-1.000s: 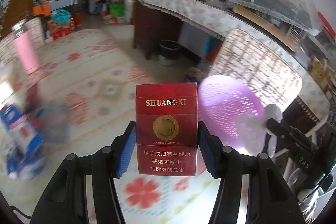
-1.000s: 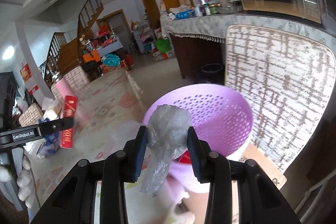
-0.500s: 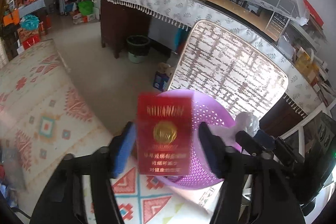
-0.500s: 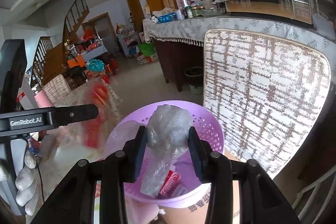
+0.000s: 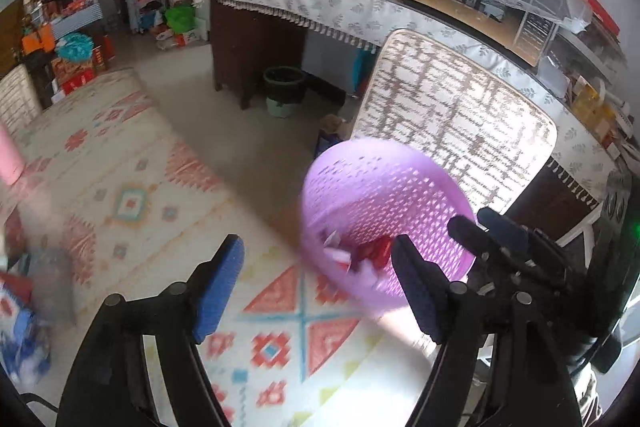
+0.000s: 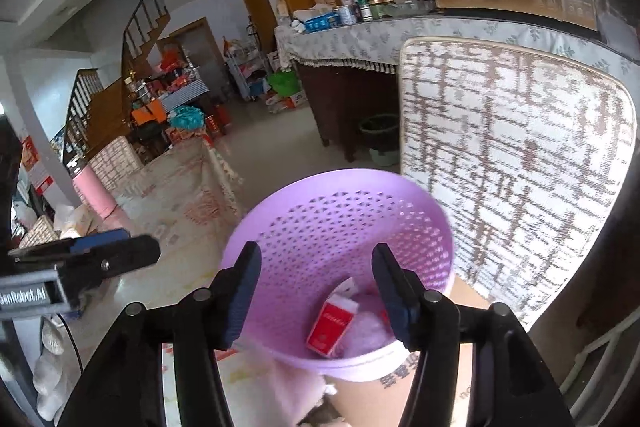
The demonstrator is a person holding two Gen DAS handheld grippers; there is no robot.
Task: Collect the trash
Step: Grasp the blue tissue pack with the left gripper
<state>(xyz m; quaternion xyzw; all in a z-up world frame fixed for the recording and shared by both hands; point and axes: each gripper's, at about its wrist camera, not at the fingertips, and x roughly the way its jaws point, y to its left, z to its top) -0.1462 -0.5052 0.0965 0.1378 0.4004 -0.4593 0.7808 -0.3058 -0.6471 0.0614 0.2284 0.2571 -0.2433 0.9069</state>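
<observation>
A purple perforated basket [image 6: 280,227] stands on the floor, also in the left wrist view [image 5: 384,187]. Inside it lie a red cigarette pack [image 6: 330,325] and a crumpled clear plastic bag [image 6: 366,327]; red and white trash [image 5: 360,255] shows there in the left wrist view. My right gripper [image 6: 316,293] is open and empty right above the basket. My left gripper [image 5: 318,281] is open and empty, to the left of the basket over the rug. The right gripper's fingers [image 5: 500,231] show by the basket's right rim.
A patterned mattress [image 6: 516,163] leans behind the basket against a cloth-covered counter [image 5: 320,3]. A dark bin [image 5: 285,95] stands under the counter. A patterned rug [image 5: 132,195] covers the floor. A cardboard box [image 6: 404,383] sits under the basket. Blue packets [image 5: 20,343] lie far left.
Both grippers have opened. The cigarette pack has left the left gripper and the plastic bag the right one; both now lie in the basket.
</observation>
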